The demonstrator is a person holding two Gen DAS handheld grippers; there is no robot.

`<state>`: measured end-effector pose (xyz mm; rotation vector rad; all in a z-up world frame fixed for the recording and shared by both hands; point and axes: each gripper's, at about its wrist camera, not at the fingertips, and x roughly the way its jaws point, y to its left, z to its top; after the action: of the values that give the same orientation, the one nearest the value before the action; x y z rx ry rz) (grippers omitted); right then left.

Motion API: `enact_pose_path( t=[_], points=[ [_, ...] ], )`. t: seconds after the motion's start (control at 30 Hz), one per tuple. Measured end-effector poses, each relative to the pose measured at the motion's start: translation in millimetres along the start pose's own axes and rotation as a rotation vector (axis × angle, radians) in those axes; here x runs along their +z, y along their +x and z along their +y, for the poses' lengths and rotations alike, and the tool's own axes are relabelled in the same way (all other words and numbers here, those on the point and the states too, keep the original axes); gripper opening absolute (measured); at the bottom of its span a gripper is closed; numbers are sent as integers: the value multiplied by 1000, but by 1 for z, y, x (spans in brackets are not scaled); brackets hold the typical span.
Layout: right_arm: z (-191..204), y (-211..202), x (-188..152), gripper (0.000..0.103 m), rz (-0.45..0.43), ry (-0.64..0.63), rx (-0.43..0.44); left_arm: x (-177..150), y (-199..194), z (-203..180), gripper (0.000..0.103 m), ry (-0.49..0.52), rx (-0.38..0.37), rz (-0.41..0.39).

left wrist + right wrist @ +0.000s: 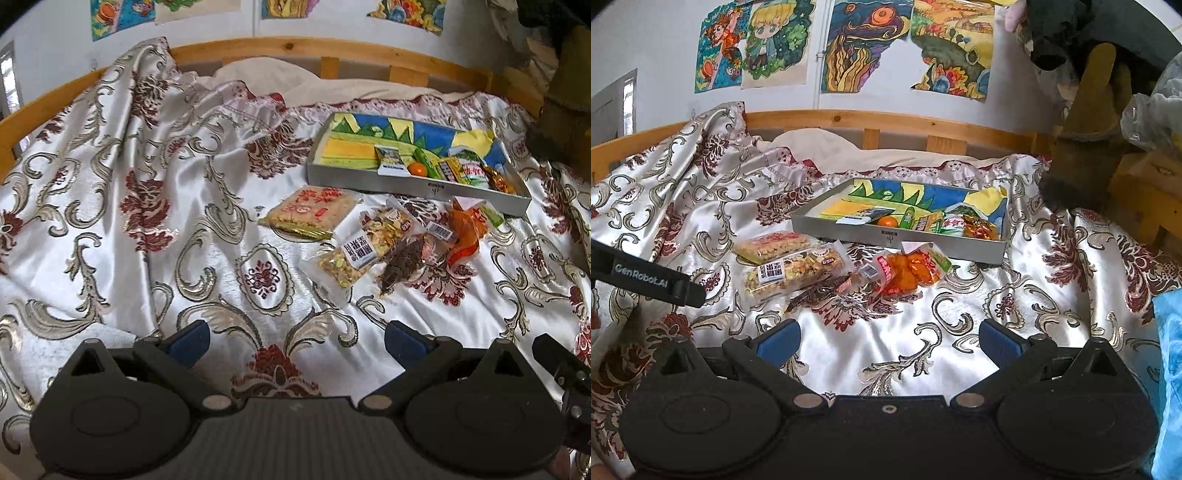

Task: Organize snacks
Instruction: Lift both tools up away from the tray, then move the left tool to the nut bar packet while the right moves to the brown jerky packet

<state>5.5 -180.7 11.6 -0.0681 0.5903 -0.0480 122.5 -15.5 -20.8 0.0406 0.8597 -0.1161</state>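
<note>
— Snack packets [827,273] are lying where, exactly?

— They are sitting in a loose cluster on the bed's patterned bedspread [147,221], at about one o'clock from the left tongs [297,345] and eleven o'clock from the right tongs [890,343]. A rice cracker pack [312,214], a nut mix bag [792,275] and an orange packet [908,273] are lying just in front of the tray [897,240].

— And the tray?

— It is resting beyond them at twelve o'clock, holding a small orange [887,221] and several packets at its right end.

— The tongs?

— Both pairs are hovering spread wide, gripping nothing.
</note>
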Motion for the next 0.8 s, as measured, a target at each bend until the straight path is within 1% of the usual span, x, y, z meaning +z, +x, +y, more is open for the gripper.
enact_pose_path(
  t=[0.13, 0.17, 0.27, 0.37, 0.43, 0.53, 0.57, 0.63, 0.7, 0.73, 0.8],
  points=[
    [1, 5, 0, 102, 5, -1, 4, 7, 7, -1, 103, 10, -22, 23],
    [1, 7, 1, 102, 7, -2, 5, 10, 10, -2, 103, 17, -40, 35],
    [5, 13, 1, 102, 17, -9, 7, 20, 20, -2, 103, 29, -141, 96],
    [10, 20, 1, 102, 13, -19, -20, 29, 30, 0, 103, 27, -213, 107],
    [13, 25, 0, 102, 9, -34, -28, 35, 38, 0, 103, 44, -228, 108],
    [17, 33, 0, 102, 12, -50, -24, 44, 51, 0, 103, 94, -223, 67],
    [20, 38, 1, 102, 17, -54, -20, 47, 56, 0, 103, 109, -225, 64],
    [25, 47, 2, 102, 17, -64, -23, 54, 70, 3, 103, 126, -251, 93],
    [34, 60, 5, 102, 29, -95, -18, 59, 84, 7, 103, 105, -271, 126],
    [39, 68, 6, 102, 47, -118, -13, 60, 89, 9, 103, 86, -266, 135],
    [48, 85, 9, 102, 120, -155, 7, 63, 99, 13, 103, 71, -269, 144]
  ],
)
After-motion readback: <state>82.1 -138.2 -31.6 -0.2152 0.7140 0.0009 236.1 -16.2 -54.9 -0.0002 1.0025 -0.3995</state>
